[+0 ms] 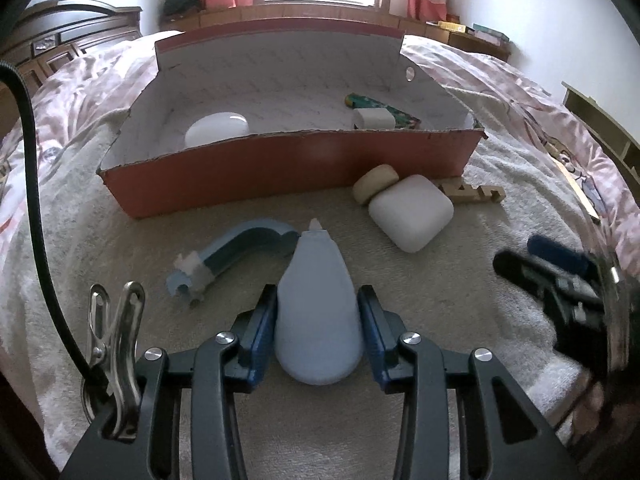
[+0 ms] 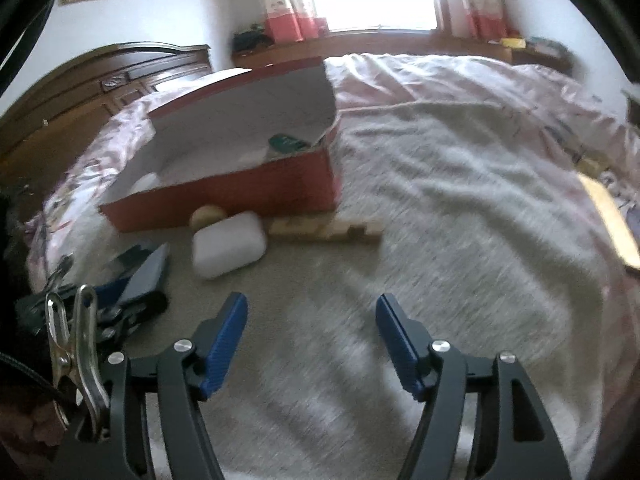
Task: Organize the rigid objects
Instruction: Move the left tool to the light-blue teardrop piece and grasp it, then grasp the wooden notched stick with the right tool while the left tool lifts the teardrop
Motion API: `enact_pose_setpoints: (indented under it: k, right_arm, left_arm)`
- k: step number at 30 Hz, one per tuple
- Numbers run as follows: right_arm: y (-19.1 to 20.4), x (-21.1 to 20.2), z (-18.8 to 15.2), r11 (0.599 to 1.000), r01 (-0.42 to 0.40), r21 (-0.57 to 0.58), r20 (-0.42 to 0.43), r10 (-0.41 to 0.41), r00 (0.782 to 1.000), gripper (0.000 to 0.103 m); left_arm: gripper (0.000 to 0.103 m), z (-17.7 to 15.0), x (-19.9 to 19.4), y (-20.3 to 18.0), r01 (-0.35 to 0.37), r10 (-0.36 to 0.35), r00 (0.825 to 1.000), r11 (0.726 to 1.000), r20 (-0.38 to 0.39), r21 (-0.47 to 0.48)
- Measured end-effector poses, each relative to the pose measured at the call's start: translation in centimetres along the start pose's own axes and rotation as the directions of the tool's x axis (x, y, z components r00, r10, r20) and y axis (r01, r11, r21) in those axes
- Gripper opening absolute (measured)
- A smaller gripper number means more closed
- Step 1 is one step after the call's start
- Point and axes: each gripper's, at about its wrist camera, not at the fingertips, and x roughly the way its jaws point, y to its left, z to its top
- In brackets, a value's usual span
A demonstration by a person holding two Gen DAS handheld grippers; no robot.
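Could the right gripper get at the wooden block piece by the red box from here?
Probably yes. The right gripper is open and holds nothing, and only bare blanket lies between it and the wooden block piece; nothing sits on it.

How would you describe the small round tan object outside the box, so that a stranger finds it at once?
Find the red cardboard box on the bed. Against its front wall, toward the right end, a tan disc leans on a white rounded case. It is the only round, flat, tan piece there; the wooden block beside them is angular.

Each claw [image 1: 318,328] [image 2: 312,340] has black arms, blue ribbed pads, silver screws, and a steel clip.
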Motion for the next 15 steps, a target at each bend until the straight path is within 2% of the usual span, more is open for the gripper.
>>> enact_pose_setpoints:
  k: [3, 7, 15]
  right_arm:
    - [-0.6, 0.8, 1.3, 0.999, 0.041, 0.014, -0.005, -0.041, 0.999, 0.07]
    - [-0.7, 2.7, 2.7, 0.995, 0.094, 0.01, -0.055, -0.094, 0.994, 0.07]
    - [0.9, 4.3, 4.0, 0.995, 0.096, -0.002, -0.076, -0.096, 0.992, 0.073]
  left_arm:
    - [0.041, -0.1, 0.0, 0.0, 0.002, -0.002, 1.0, 1.0, 0.01, 0.005]
    - [0.041, -0.1, 0.0, 0.2, 0.017, -0.017, 1.0, 1.0, 0.016, -0.001]
    - [0.041, -0.2, 0.0, 0.7, 0.048, -0.047, 0.999, 0.999, 0.027, -0.013]
